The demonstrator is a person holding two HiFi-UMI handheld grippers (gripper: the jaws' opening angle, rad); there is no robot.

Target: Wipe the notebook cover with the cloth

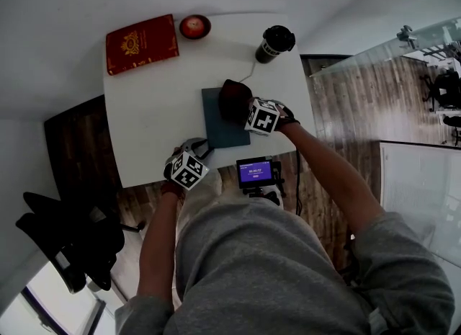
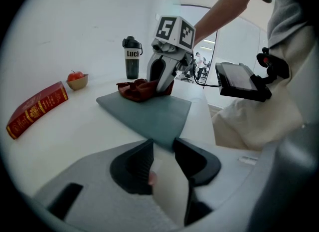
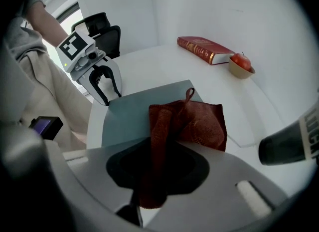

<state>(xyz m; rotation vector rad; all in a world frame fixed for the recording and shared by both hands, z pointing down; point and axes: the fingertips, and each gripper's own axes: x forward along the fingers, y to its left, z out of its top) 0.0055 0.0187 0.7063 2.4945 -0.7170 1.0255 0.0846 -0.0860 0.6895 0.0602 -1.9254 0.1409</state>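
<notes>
A grey-blue notebook point(image 1: 225, 126) point(image 2: 149, 114) point(image 3: 130, 114) lies flat on the white table point(image 1: 158, 117), towards its near right side. A dark red cloth point(image 1: 232, 99) point(image 2: 141, 89) point(image 3: 192, 123) rests bunched on the notebook's far end. My right gripper point(image 1: 243, 110) point(image 2: 162, 80) point(image 3: 155, 163) is shut on the cloth, one fold running back between its jaws. My left gripper point(image 1: 202, 148) point(image 2: 162, 148) point(image 3: 105, 90) stands open at the notebook's near corner, which pokes in between the jaw tips without being pinched.
At the table's far left lies a red book point(image 1: 142, 43), with an apple in a small bowl point(image 1: 194, 26) beside it. A black bottle point(image 1: 274, 43) stands at the far right. A small lit screen point(image 1: 256, 173) sits at the near edge. A black chair point(image 1: 72, 240) is on the left.
</notes>
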